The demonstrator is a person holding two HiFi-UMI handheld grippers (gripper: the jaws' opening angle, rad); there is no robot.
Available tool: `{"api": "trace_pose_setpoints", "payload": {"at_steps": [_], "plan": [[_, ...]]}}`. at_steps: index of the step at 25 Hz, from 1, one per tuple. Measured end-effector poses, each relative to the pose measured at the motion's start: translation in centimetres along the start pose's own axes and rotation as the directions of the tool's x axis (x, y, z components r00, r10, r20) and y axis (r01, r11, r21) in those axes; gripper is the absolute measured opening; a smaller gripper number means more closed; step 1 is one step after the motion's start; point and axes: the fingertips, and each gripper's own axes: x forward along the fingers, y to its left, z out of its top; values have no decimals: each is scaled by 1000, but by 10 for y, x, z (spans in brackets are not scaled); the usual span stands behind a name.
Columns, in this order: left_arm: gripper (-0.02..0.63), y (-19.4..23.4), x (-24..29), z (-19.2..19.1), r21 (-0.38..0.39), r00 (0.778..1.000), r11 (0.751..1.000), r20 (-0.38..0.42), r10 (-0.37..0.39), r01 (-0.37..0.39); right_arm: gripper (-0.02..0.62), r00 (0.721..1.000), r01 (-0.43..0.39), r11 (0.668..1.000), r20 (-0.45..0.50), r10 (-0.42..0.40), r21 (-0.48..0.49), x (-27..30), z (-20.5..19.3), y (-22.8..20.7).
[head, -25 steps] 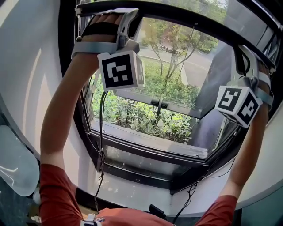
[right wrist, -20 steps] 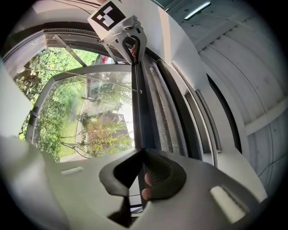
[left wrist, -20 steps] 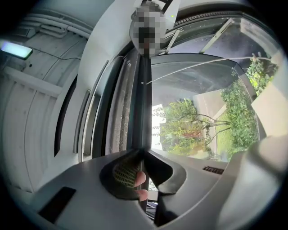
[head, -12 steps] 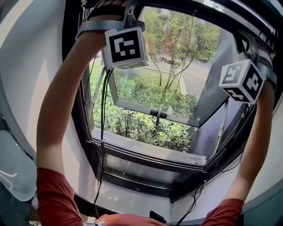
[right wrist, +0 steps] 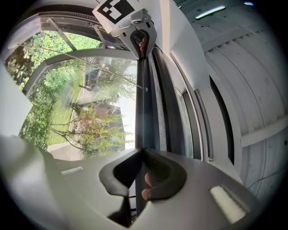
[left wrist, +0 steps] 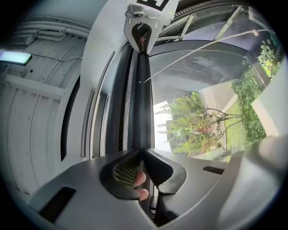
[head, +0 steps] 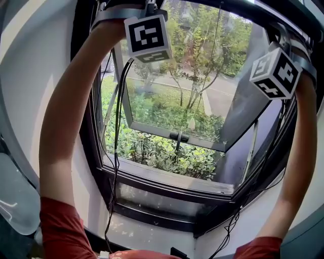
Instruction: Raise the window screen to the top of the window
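The window screen's dark bottom bar (head: 253, 9) arcs across the top of the head view. Both arms reach up to it, and only the marker cubes (head: 148, 38) (head: 276, 73) and wrists show there. In the left gripper view the bar (left wrist: 143, 103) runs straight out of my left gripper (left wrist: 141, 155). Its jaws have just been closing and now pinch the bar. The right gripper (left wrist: 144, 27) grips the bar's far end. In the right gripper view my right gripper (right wrist: 140, 155) is shut on the same bar (right wrist: 143, 108), with the left gripper (right wrist: 139, 31) at the other end.
Below the bar an outward-tilted glass pane with a dark handle (head: 178, 135) hangs over shrubs. The black window frame and sill (head: 167, 174) lie underneath. A cable (head: 117, 126) hangs from the left gripper. White wall (head: 30, 76) flanks the window on the left.
Both hands have gone up with the bar, from mid-window to the picture's top edge. More of the open pane and the greenery shows beneath them.
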Motion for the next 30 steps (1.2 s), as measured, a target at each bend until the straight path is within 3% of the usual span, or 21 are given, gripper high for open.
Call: {"api": "trace_pose_setpoints", "payload": {"at_steps": [20,23,27,30], "plan": [[37,24,28,-1,10,997,997,-44,70,-70,43,998,62,998,-4,-62,28,27,0,-28],[40,21,24,-1,-31,997,997,-44,67,-68,56,998,63,997,9,-63,51,22,3,-26],[84,17,14,12,-121,996,990,38,80,-75,83,997,50,995,48,-54,82,13,12,-17],[97,11,9,12,-157,996,986,46,73,-65,89,997,50,995,62,-55,83,10,17,-12]]}}
